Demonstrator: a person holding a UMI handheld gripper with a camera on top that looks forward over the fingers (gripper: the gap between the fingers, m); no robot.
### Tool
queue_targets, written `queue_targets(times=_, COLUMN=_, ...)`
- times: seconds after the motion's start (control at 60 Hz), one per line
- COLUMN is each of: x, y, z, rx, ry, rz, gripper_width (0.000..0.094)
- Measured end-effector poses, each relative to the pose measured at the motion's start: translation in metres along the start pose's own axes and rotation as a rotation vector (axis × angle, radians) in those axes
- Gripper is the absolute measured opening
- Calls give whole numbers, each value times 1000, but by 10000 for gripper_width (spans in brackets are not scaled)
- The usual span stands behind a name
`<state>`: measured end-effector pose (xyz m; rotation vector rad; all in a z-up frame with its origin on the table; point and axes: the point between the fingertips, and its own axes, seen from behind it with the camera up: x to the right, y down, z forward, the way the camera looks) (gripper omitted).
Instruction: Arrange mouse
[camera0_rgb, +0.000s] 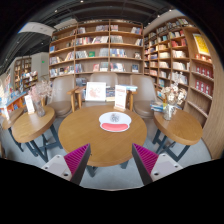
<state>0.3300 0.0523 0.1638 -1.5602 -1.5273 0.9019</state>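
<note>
My gripper (112, 162) is open and empty, its two fingers with magenta pads (76, 156) spread wide apart in front of the near edge of a round wooden table (85, 132). On the far half of that table lies a white round mat or pad with a red patch (114, 121). A small light object may lie on it, too small to tell as a mouse. Nothing stands between the fingers.
Smaller round wooden tables stand at left (32, 121) and right (183, 124), the right one with a vase of flowers (170, 97). Chairs (96, 92) and display cards stand behind the main table. Bookshelves (95, 50) line the back and right walls.
</note>
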Motion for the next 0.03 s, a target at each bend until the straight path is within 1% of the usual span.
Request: queue_targets(times=0.033, x=-1, y=-1, z=-2, rx=6, ry=1, rz=-1, gripper_width=851)
